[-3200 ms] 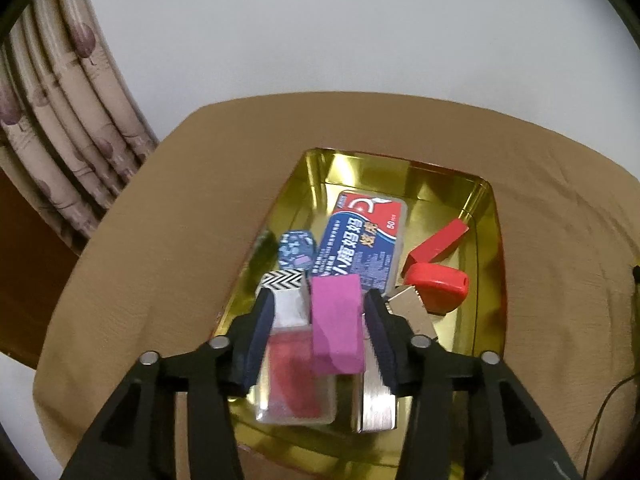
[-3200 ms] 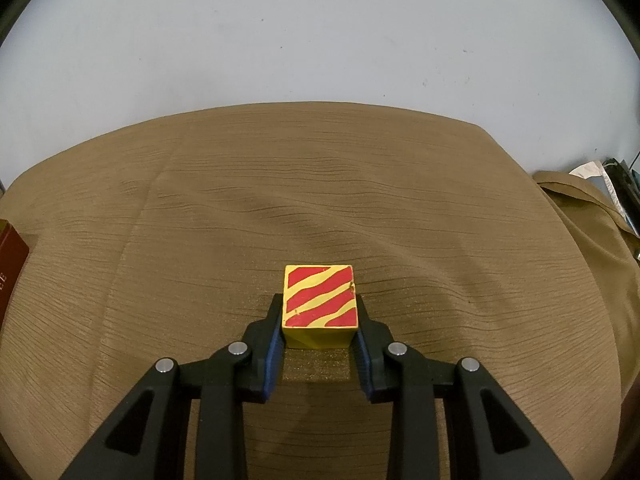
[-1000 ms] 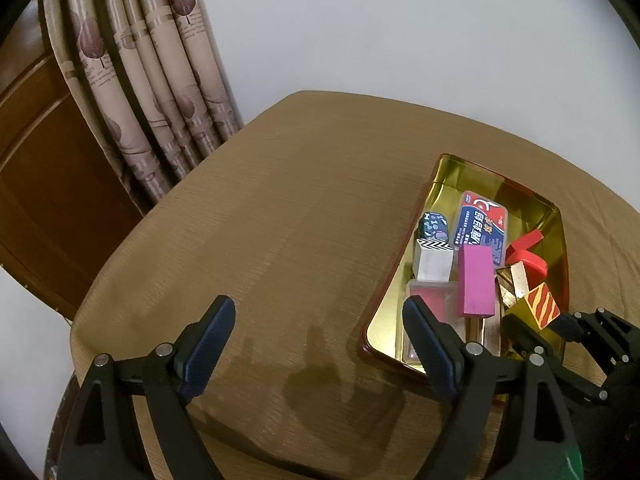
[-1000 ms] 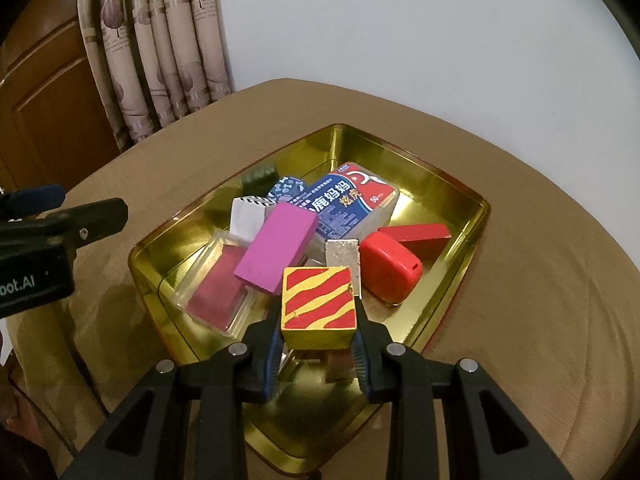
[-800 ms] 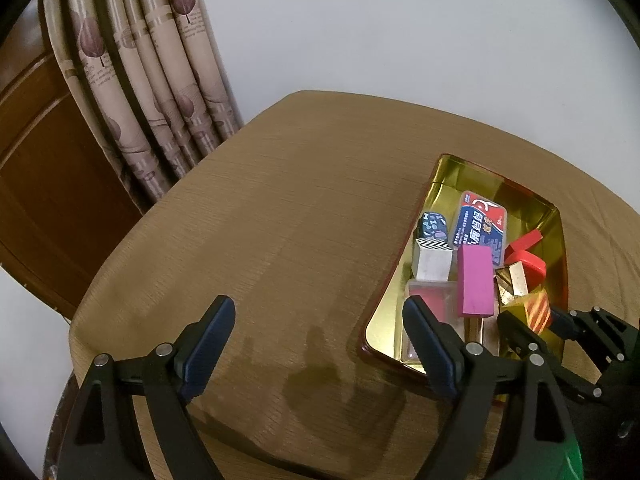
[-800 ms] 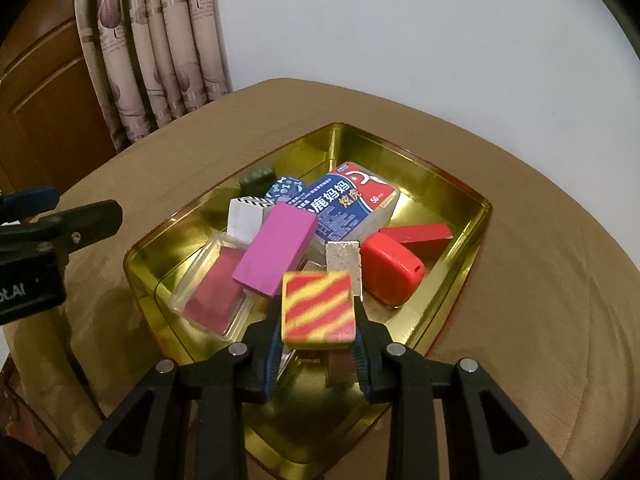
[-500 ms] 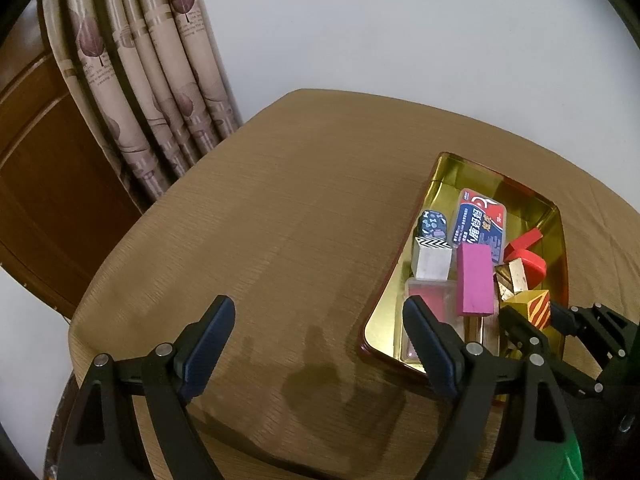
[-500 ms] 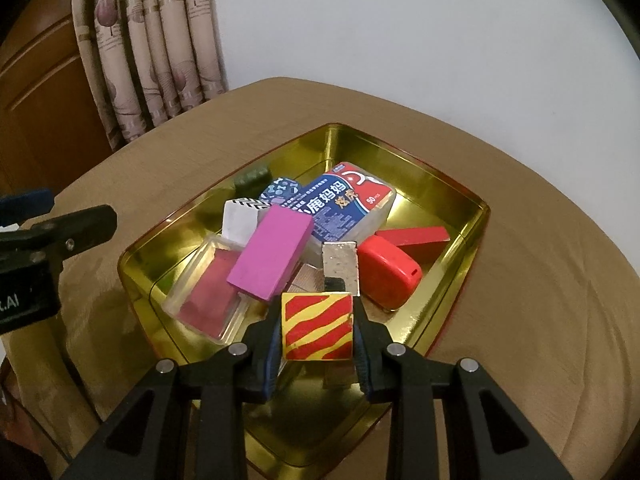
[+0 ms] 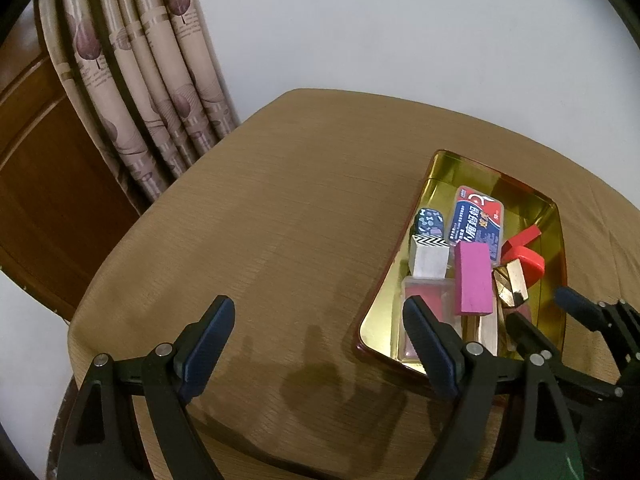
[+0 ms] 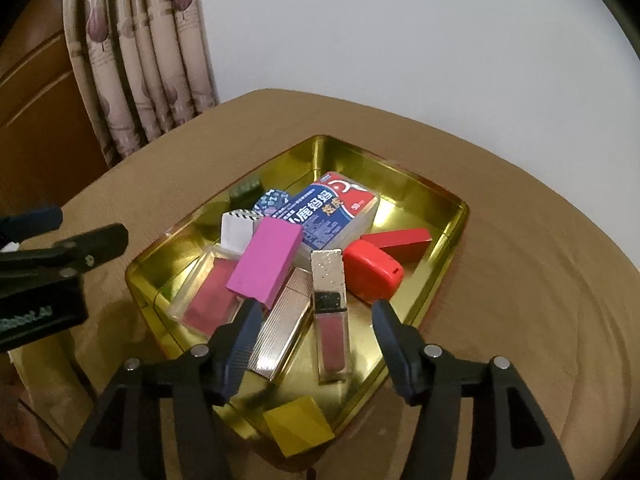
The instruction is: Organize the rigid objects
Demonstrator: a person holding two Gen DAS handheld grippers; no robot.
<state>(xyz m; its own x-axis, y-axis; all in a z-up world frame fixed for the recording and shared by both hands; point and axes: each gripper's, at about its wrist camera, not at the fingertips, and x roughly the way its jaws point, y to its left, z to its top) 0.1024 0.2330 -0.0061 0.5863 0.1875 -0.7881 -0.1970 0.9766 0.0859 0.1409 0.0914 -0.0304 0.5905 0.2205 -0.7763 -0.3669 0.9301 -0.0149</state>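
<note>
The right gripper [image 10: 312, 320] hangs over the near end of the shallow gold metal tray [image 10: 448, 240], its blue-padded jaws having just been opening, and nothing sits between them now: the yellow block with red stripes [image 10: 298, 426] lies below them at the tray's near corner, tilted with a plain yellow face up, which reads as a release made over the tray so the block lands inside its rim. The tray rests on the round table covered in tan ribbed cloth [image 9: 260, 220], toward its right edge in the left wrist view, and gathers the other rigid pieces: a magenta rectangular block [image 10: 266, 266] leans across a clear plastic case with a red insert [image 10: 208, 296] near the tray's left wall, a blue and red printed box [image 10: 326, 214] lies toward the far corner, a red rounded plastic case [image 10: 374, 272] and a red rectangular bar [image 10: 400, 242] sit along the right wall, and a gold-capped lip gloss tube [image 10: 328, 312] lies along the middle. The left gripper [image 9: 320, 340] hovers with jaws spread wide and empty over bare cloth just beside the tray's left edge, probably kept clear so the other hand can work. No loose object shows on the cloth in either view, so the sorting looks close to done.
</note>
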